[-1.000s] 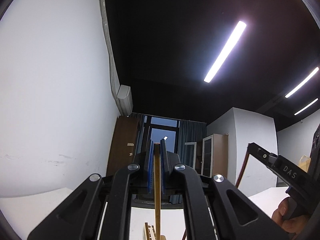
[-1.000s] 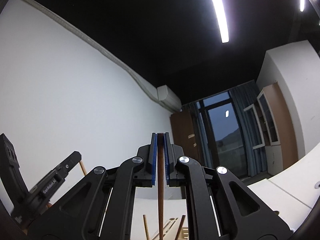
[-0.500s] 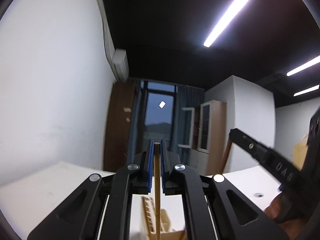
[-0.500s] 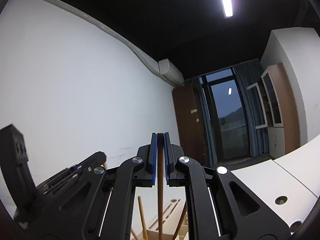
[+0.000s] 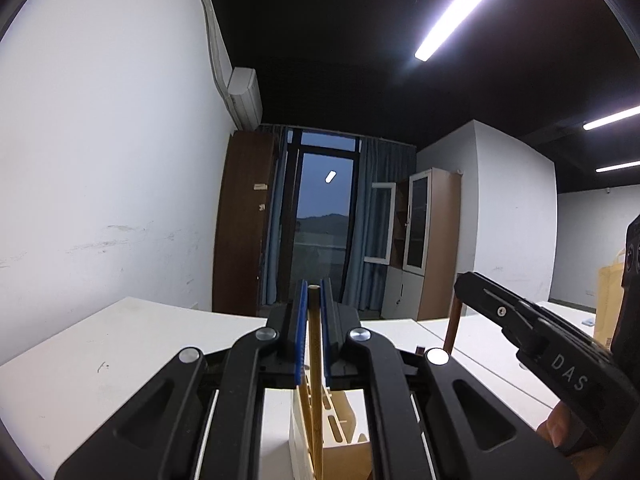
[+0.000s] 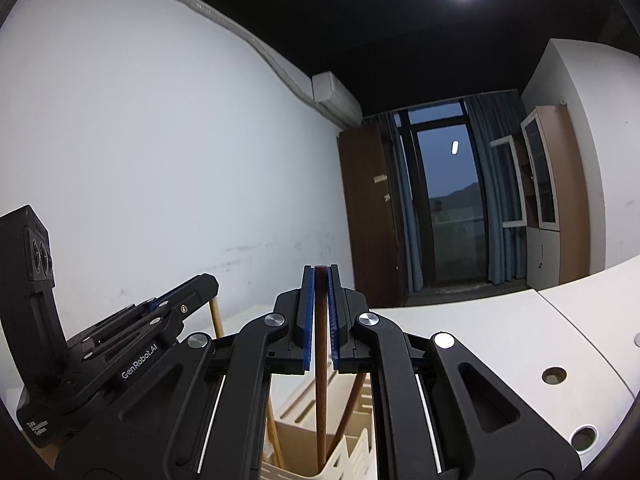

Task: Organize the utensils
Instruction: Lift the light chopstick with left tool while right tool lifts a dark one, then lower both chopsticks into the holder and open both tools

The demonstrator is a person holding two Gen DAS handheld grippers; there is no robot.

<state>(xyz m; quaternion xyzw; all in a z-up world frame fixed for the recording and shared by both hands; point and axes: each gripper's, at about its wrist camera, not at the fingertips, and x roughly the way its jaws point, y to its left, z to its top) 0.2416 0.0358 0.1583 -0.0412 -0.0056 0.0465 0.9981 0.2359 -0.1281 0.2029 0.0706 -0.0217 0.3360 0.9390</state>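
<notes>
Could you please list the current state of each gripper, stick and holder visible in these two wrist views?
left gripper: shut on the light wooden stick.
light wooden stick: upright, clamped near its top.
right gripper: shut on the dark wooden stick.
dark wooden stick: upright, lower end down in the holder.
cream slotted holder: on the white table, already holding sticks.
glass cabinet door: open.
</notes>
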